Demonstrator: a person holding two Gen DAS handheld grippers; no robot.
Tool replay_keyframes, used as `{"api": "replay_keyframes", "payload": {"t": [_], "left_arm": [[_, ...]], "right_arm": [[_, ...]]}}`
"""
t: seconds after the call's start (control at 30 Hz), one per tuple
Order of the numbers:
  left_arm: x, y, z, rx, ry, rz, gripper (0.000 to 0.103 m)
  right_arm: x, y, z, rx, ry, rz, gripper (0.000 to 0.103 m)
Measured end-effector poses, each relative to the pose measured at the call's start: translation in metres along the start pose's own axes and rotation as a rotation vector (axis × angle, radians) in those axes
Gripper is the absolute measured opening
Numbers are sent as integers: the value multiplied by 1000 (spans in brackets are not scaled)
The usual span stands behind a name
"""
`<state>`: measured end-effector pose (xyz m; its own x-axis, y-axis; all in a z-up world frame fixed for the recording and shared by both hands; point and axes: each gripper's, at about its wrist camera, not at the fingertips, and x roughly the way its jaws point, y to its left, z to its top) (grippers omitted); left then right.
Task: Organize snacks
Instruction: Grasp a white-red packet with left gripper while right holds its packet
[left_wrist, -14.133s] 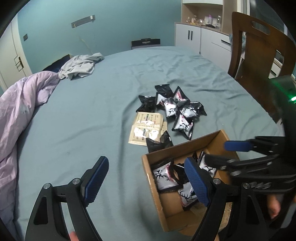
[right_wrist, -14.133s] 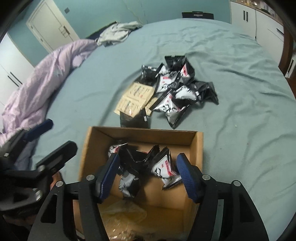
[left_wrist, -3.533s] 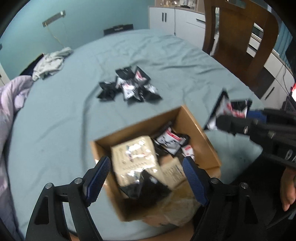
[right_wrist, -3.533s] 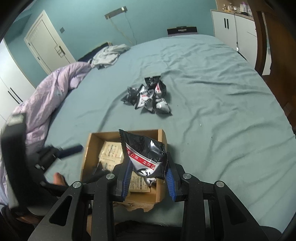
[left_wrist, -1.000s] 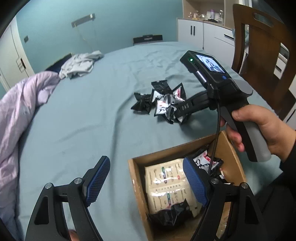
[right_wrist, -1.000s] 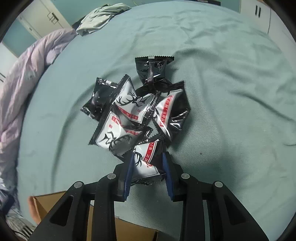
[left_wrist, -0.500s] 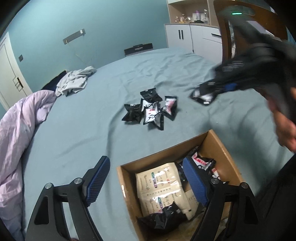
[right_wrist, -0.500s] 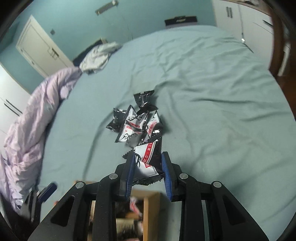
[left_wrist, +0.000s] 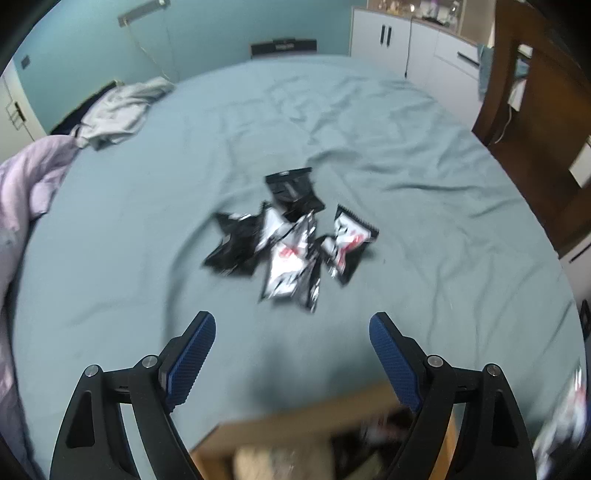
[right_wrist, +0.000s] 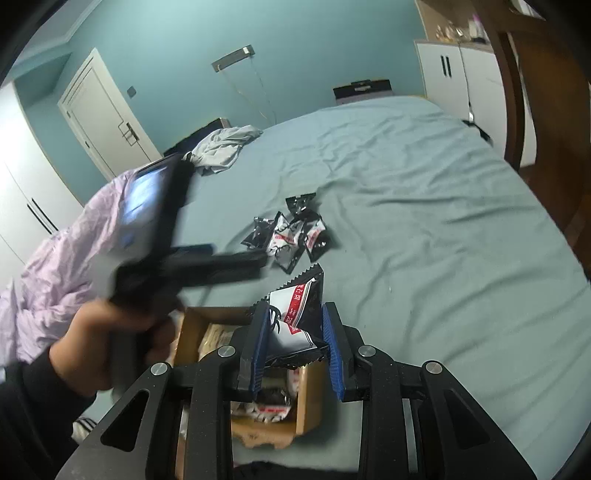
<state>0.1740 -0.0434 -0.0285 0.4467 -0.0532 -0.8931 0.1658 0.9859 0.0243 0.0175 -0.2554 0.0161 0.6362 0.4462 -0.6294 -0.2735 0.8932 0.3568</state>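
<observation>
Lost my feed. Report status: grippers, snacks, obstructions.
Right gripper shut on one snack packet, above the cardboard box. Left gripper open, empty, jaws just widened. Loose packets wait on the bed. Nothing in the way.

glossy foil snack packets (left_wrist: 291, 240) lie on matt, wrinkled teal cloth bedding (left_wrist: 424, 229), with a plain brown cardboard box (right_wrist: 308, 402) at six o'clock and ribbed blue pads (left_wrist: 393, 360).

red label on the held snack packet (right_wrist: 295, 314) shows characters, seemingly illegible.
</observation>
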Motion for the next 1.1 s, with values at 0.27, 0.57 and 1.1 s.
{"api": "replay_keyframes", "payload": {"t": [0.27, 0.57, 1.1], "left_arm": [[94, -7, 34, 5, 220, 68, 82], [89, -10, 26, 24, 195, 20, 30], [-73, 30, -57, 31, -69, -24, 28]], "right_arm": [[28, 3, 7, -6, 53, -37, 26], [44, -5, 15, 48, 98, -12, 26], [32, 24, 10, -52, 59, -107, 26]]}}
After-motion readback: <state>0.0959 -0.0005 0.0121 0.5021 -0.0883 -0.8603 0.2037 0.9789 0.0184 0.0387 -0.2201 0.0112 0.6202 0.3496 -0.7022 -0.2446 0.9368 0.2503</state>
